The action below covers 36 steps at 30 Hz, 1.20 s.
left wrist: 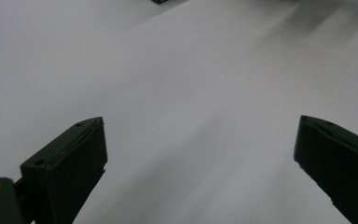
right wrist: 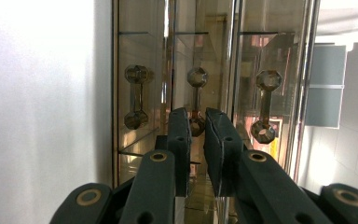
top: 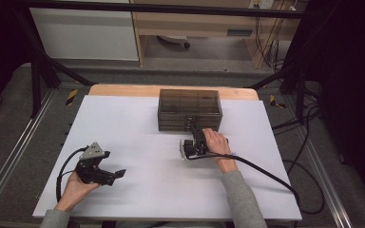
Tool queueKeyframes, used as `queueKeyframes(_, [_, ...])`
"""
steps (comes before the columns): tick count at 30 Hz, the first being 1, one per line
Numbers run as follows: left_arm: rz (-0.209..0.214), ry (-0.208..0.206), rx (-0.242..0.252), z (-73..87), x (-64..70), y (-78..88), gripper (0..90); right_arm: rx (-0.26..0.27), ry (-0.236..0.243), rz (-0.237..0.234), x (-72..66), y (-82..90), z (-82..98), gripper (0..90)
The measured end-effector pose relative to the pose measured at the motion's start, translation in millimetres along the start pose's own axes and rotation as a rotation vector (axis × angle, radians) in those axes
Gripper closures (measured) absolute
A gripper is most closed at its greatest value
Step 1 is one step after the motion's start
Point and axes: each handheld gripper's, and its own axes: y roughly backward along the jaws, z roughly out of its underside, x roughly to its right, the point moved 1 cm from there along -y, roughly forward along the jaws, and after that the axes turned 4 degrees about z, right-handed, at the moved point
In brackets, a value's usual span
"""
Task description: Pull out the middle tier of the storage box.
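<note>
Lab: black frame rig (top: 38,71) around white table (top: 138,142), loose cables (top: 309,142) on floor.

Drawer box (top: 189,109) smoky brown, see-through; handles (right wrist: 196,102) bronze-tinted; table sheet (top: 138,142) plain white; claws black.
</note>
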Motion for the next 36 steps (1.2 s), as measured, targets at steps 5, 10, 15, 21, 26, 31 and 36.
queueKeyframes(5, [0.000,0.000,-0.001,0.1,-0.1,-0.1,2.3,0.001,-0.005,-0.003,0.2,0.8,-0.1,81.3])
queueKeyframes(10, [0.000,0.000,0.000,0.0,-0.1,0.0,2.3,0.002,-0.005,-0.008,0.6,2.1,-0.2,81.3])
queueKeyframes(15, [0.001,-0.001,-0.001,0.0,0.2,-0.1,2.3,0.003,-0.007,-0.011,0.4,4.0,-0.3,81.3])
queueKeyframes(21, [0.001,-0.001,-0.002,0.0,0.2,-0.2,2.3,0.006,-0.004,-0.015,0.8,6.3,-0.3,81.3])
queueKeyframes(26, [0.004,-0.002,-0.003,0.0,0.6,-0.5,2.3,0.011,-0.001,-0.017,0.8,9.0,-0.5,81.3])
queueKeyframes(31, [0.004,-0.003,-0.005,-0.1,0.7,-0.7,2.3,0.014,0.004,-0.024,2.6,11.0,-0.5,81.3])
queueKeyframes(36, [0.004,-0.003,-0.003,-0.1,0.4,-0.2,2.3,0.018,0.009,-0.027,4.3,13.6,-0.3,81.3])
